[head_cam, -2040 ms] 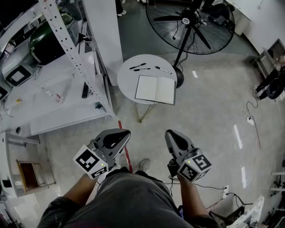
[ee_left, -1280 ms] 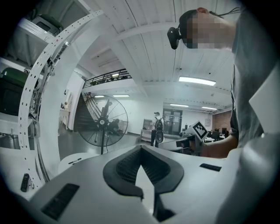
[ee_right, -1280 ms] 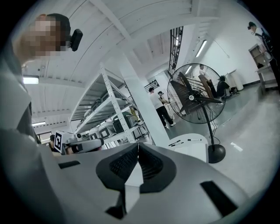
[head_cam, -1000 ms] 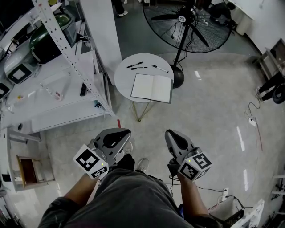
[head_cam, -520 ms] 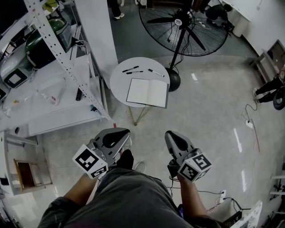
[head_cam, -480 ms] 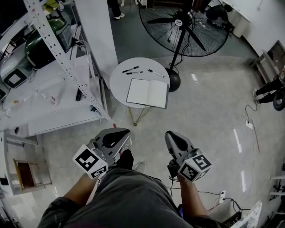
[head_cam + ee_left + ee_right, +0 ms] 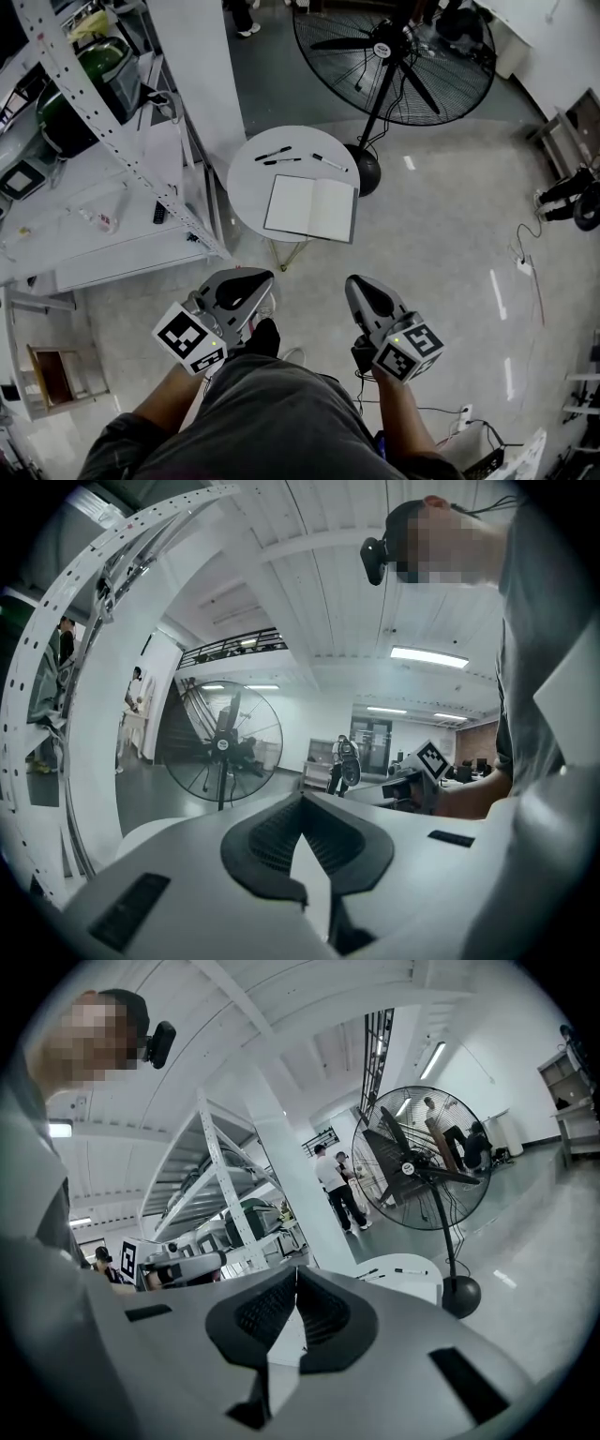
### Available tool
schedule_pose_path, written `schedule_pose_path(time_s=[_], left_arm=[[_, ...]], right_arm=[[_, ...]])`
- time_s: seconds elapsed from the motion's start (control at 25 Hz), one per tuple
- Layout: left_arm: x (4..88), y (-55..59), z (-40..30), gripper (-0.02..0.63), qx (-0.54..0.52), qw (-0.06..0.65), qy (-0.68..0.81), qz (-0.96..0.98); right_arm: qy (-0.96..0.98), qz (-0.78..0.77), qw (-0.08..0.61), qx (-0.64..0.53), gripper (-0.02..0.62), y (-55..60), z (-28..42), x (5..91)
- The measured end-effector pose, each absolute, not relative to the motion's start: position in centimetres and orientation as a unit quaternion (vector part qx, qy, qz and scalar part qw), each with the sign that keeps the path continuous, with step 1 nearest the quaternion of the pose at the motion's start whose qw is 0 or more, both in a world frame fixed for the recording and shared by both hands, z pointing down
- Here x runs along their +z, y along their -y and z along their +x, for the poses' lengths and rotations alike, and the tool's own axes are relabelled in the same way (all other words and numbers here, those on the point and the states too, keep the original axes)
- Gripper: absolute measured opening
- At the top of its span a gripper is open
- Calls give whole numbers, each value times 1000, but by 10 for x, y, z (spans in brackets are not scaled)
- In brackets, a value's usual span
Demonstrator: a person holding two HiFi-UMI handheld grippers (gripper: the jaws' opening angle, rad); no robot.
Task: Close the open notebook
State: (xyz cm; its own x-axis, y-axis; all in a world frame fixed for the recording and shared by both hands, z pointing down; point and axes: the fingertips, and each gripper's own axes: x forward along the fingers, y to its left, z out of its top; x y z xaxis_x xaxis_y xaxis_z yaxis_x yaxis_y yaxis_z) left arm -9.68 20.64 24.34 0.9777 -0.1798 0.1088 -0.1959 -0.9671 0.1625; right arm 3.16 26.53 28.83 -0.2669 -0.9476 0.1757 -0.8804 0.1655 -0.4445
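Notebook (image 7: 311, 208) lies open on the round white table (image 7: 246, 183), upper centre of my head view, just below three pens (image 7: 278, 160). My left gripper (image 7: 255, 278) and right gripper (image 7: 354, 283), lower centre, are both clenched on nothing, well apart from it.

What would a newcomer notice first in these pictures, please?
An open notebook lies on a small round white table, with pens beside it. Behind the table stands a big black floor fan. Nearer the person, the left gripper and right gripper are both shut and empty.
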Motion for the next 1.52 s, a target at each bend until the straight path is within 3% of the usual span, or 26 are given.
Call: schedule_pose_path(time_s=[1.52], left_arm=[[279,58,-72,8,61,122,51,989]], right_arm=[[-728,-626,53,-275,21,-6,44,320]])
